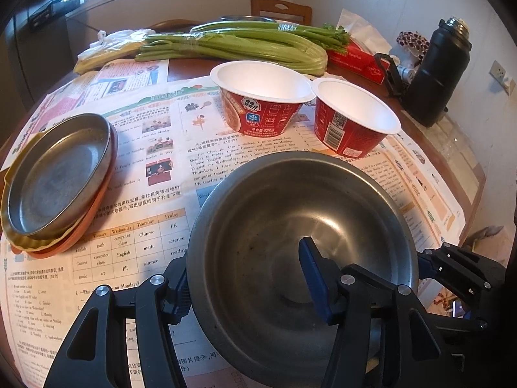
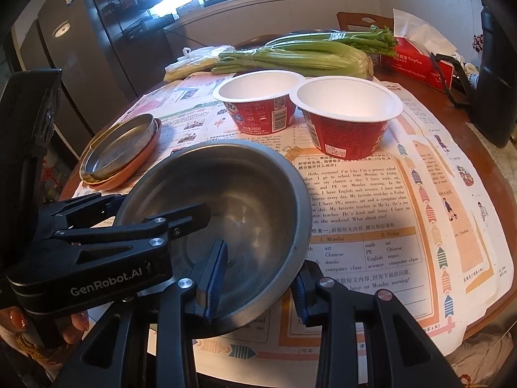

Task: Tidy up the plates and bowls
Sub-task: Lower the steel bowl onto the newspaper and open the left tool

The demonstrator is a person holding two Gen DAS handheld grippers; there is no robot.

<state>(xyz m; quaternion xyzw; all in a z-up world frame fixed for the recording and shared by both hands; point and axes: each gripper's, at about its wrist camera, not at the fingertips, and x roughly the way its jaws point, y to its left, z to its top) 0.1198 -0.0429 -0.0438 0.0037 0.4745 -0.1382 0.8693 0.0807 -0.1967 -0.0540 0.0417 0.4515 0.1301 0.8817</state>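
Note:
A steel bowl [image 1: 290,200] [image 2: 252,187] sits low over the newspaper at the near edge, with both grippers at its rim. My left gripper [image 1: 244,262] [image 2: 164,205] straddles the left rim. One finger is outside the wall; the blue-padded one stands well inside, apart from the wall, so it is open. My right gripper [image 2: 261,262] [image 1: 421,263] is shut on the right rim, one pad inside and one outside. Behind stand two empty red paper bowls [image 1: 261,87] [image 1: 355,106]. At the left a steel plate [image 1: 58,174] [image 2: 119,148] tops yellow and orange plates.
Newspaper [image 2: 355,194] covers the round wooden table. Celery [image 1: 242,42] and a plastic bag lie along the far side, a red tissue box [image 1: 355,58] and a black flask [image 1: 439,68] at the far right. A hand [image 2: 16,320] grips the left gripper's handle.

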